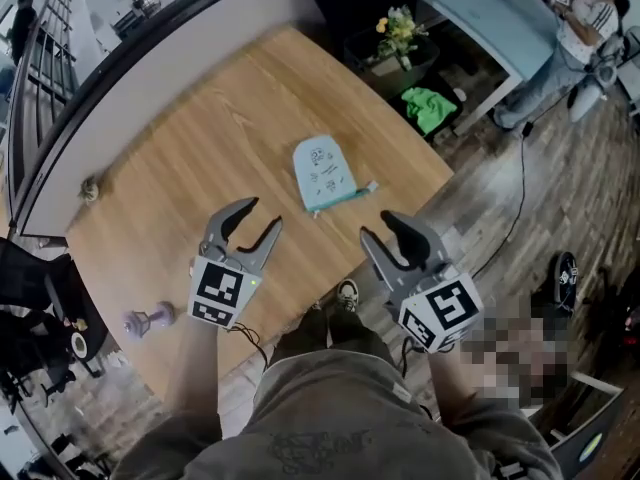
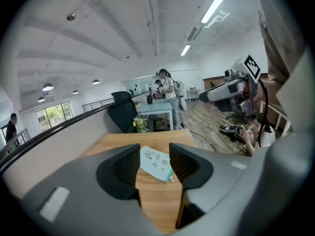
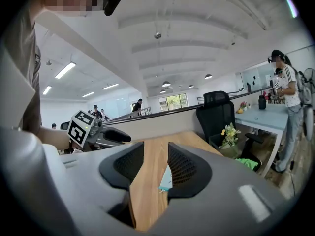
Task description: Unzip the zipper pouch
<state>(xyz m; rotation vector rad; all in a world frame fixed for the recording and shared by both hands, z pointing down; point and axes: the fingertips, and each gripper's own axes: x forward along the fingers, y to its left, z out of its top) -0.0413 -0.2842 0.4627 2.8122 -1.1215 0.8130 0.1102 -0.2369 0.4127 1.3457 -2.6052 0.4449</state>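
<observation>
Wooden table [image 1: 190, 138], seen from above. Zipper pouch [image 1: 324, 173], light blue with small printed figures, lies flat toward the far right part of the tabletop, near the right edge. Its darker teal zipper strip [image 1: 345, 198] runs along the side nearest the person, and a small tab sticks out at the strip's right end. Whether the zip is open: cannot tell. Left gripper [image 1: 251, 229] hovers over the table short of the pouch, to its left; the 2 jaws stand well apart with nothing between them, and the left gripper view shows only the pouch and bare wood beyond the gap. Right gripper [image 1: 381, 229] is held near the table's right edge, short of the pouch and not touching it; jaws likewise apart and empty, with the pouch's edge showing past the right jaw. 1 small purple dumbbell-shaped object [image 1: 148, 319] lies near the table's left front corner, well apart from the pouch.
</observation>
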